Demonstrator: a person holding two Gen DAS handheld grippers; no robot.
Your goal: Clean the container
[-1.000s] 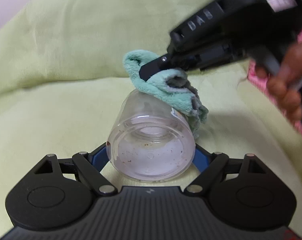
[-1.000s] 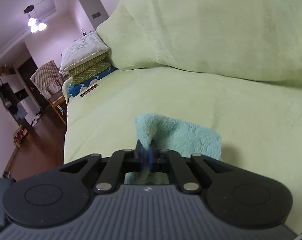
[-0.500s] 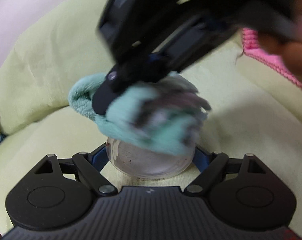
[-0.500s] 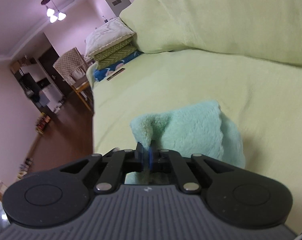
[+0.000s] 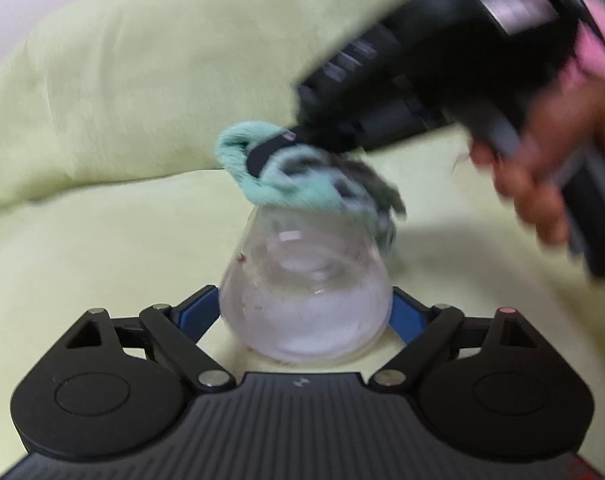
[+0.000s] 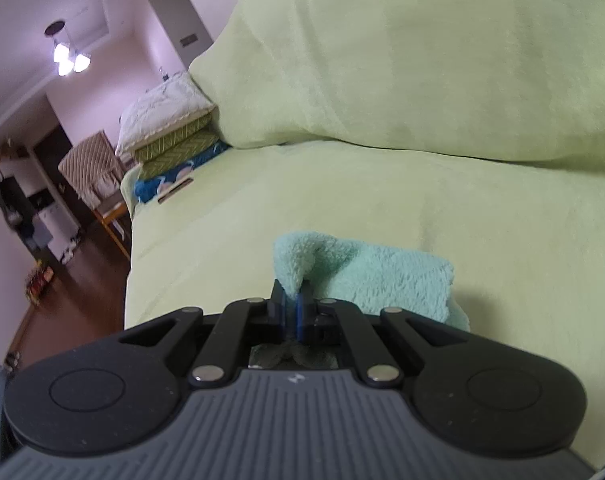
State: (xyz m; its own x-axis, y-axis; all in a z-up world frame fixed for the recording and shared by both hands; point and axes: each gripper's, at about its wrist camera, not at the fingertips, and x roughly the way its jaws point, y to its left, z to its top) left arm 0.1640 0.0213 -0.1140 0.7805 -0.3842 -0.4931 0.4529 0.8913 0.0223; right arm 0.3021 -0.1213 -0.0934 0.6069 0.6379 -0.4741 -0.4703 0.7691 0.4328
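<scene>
A clear plastic container (image 5: 302,276), specked with reddish grime, lies with its base toward the left wrist camera between the blue pads of my left gripper (image 5: 306,306). Those jaws are opening, though both pads still touch its sides. A teal fluffy cloth (image 5: 298,190) rests on the container's far upper end, pinched by my right gripper (image 5: 268,154), which a hand (image 5: 542,176) holds from the upper right. In the right wrist view the right gripper (image 6: 292,302) is shut on a fold of the cloth (image 6: 374,278); the container is hidden below it.
Everything sits over a sofa seat with a light green cover (image 5: 102,248), its back cushion (image 6: 422,60) behind. At the far end are stacked pillows (image 6: 170,120) and a flat dark item (image 6: 176,191). Beyond the edge lie a wooden floor (image 6: 74,312) and a chair.
Half a second ago the right gripper and cloth swept close over the container toward the left camera; now they are back on its far upper end. The container stays between the left pads.
</scene>
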